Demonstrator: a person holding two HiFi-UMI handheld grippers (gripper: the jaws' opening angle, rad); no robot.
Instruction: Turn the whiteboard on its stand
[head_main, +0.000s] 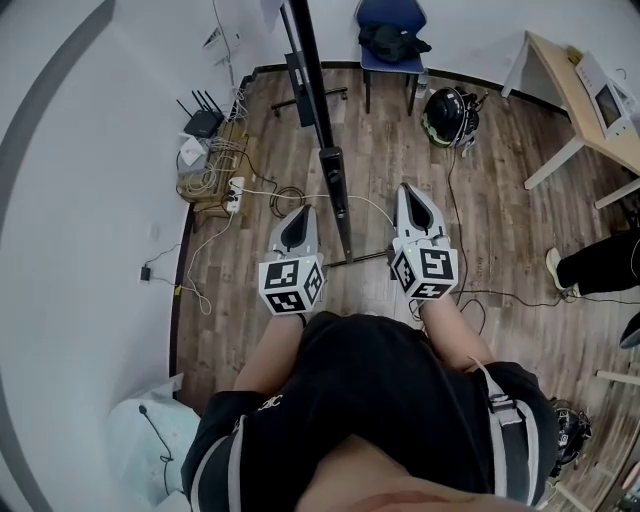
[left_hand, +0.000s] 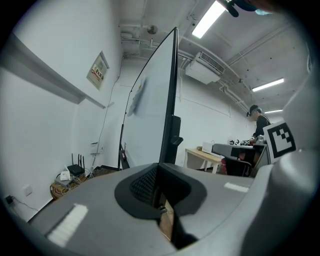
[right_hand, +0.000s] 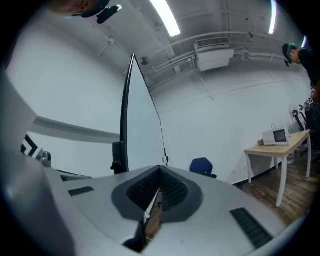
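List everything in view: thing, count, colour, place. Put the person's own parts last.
whiteboard: one, white face with a dark frame, seen edge-on, ahead between the two grippers
chair: one, blue, by the far wall
helmet: one, black, on the floor right of the chair
table: one, light wood top on white legs, far right
white device: one, on the table
router: one, black, by the left wall
power strip: one, white, on the floor near the router
bystander's leg: one, dark trousers, right edge
left gripper: grey, shut, empty, left of the board
right gripper: grey, shut, empty, right of the board
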